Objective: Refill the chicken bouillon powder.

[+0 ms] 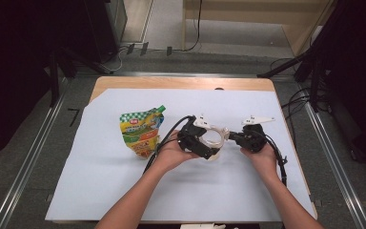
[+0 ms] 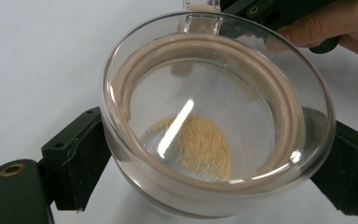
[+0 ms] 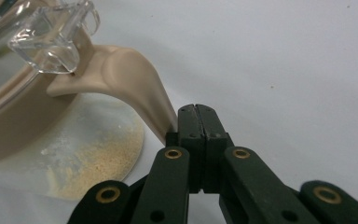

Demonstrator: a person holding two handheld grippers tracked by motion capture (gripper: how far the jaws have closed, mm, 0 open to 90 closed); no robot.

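**Jar lid tab: left clamps body, right works the seal**

Jar (image 2: 214, 116) sits clamped between my left gripper's (image 1: 205, 143) jaws, one pad on each side of the glass wall, so that tool is holding the jar wide. Clear lid (image 2: 205, 28) is on top, beige seal ring (image 2: 279, 93) under its rim, some tan powder (image 2: 196, 144) at the bottom. Right gripper (image 3: 196, 119) is closed tight, jaws together, tip touching the end of the beige pull tab (image 3: 140, 88) that curves down from the ring just left of the jaws. Can't tell if any tab is actually pinched between the pads; looks more beside than between.

Doing it well, my judgement: keep left squeeze steady so glass doesn't spin or slip, get the tab properly between the right pads before pulling, then pull away from the jar along the tab's curve, not sideways. Spice pouch (image 1: 142, 130) lies on the white sheet (image 1: 248, 200) off past the left gripper, apart.
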